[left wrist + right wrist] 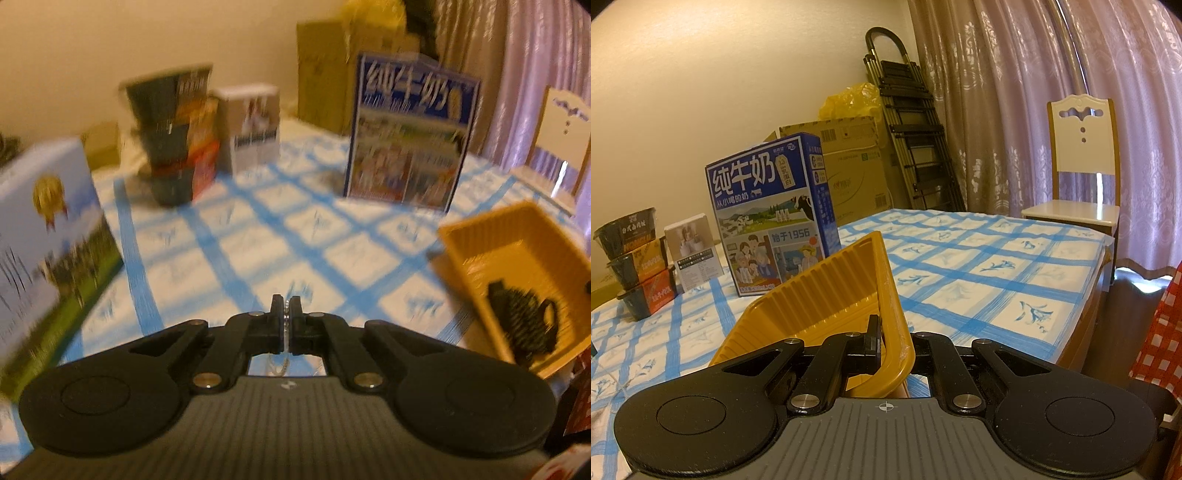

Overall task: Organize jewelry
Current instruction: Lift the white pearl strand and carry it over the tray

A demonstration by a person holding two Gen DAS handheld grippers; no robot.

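The right tool (892, 341) pinches the yellow tray's (827, 291) rim, steadying it on the desk; the left tool (285, 317) pinches what seems a thin silver chain (285, 332).

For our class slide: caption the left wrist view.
Left gripper pinches a thin silver chain beside the yellow tray.

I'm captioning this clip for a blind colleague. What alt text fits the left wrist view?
The left tongs are shut on a thin silvery chain above a blue-checked tablecloth. To the right, a yellow tray holds a dark piece of jewelry; food boxes stand blurred behind.
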